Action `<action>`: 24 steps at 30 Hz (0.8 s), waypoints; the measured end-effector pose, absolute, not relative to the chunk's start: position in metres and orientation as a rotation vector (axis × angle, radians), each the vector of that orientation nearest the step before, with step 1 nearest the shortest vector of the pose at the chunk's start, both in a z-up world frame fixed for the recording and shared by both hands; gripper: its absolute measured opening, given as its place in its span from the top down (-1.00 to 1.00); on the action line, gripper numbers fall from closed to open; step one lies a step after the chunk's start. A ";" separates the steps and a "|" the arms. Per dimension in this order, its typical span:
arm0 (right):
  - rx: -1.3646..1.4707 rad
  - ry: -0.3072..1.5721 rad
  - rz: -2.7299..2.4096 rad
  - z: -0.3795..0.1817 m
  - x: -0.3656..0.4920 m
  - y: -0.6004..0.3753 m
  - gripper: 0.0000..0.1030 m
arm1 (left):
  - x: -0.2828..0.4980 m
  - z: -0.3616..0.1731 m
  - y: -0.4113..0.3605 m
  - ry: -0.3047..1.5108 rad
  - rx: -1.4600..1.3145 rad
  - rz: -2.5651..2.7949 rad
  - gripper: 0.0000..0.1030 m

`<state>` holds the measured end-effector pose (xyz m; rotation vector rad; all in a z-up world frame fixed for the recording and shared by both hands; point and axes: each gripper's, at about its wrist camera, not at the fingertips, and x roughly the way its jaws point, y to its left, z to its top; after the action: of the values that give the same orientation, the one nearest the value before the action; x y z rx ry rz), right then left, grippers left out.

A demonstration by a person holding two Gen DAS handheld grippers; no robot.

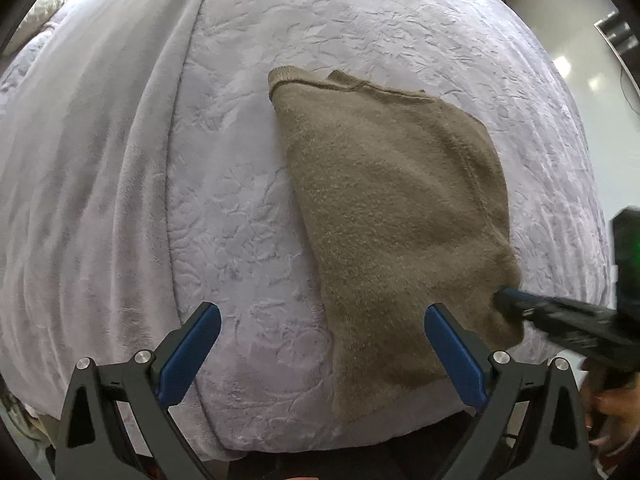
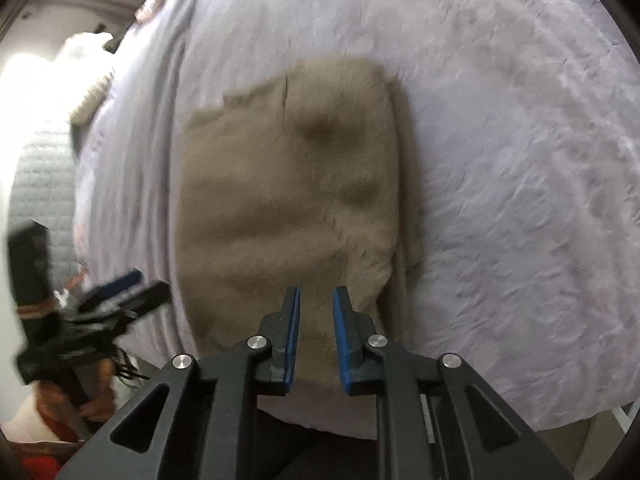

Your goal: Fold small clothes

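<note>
Lavender embossed plush bedspread (image 1: 248,200) supports a tan fuzzy knit garment (image 1: 392,208), folded, at 3 o'clock. Soft, light, limp: grip hem corners. Left gripper (image 1: 322,354) stands spread, empty. Right gripper (image 2: 316,334) is narrowly parted over the near hem; clamping undeterminable.

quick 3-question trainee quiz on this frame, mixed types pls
1. True or false: the left gripper has its jaws spread wide and holds nothing.
2. Which gripper is at the near right corner of the brown garment? A) left B) right
3. Fill in: the garment lies on a lavender ____.

Key: 1 true; 2 B; 3 bedspread. The right jaws stand narrowly apart over the fabric, and motion blur hides whether they pinch it.
</note>
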<state>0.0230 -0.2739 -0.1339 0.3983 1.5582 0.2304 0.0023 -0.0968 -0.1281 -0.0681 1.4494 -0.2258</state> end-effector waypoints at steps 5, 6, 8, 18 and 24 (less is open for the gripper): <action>0.383 1.645 0.161 -0.162 0.000 -0.288 0.66 | -0.001 -0.114 -0.089 1.404 -0.030 -0.222 -0.98; 0.408 1.646 0.158 -0.159 -0.003 -0.293 0.66 | -0.001 -0.113 -0.087 1.401 -0.030 -0.223 -0.98; 0.437 1.641 0.142 -0.151 -0.007 -0.302 0.65 | 0.000 -0.114 -0.081 1.403 -0.034 -0.218 -0.98; 0.314 1.541 0.107 -0.093 0.019 -0.280 -0.20 | -0.005 -0.101 -0.091 1.388 0.045 -0.248 -0.98; 0.180 1.450 0.081 -0.064 0.035 -0.244 -0.69 | -0.004 -0.094 -0.090 1.375 0.044 -0.228 -0.98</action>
<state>0.0355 -0.2445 -0.0638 0.1803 1.4501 0.0810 -0.0039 -0.0897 -0.0942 0.0437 1.3751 -0.2283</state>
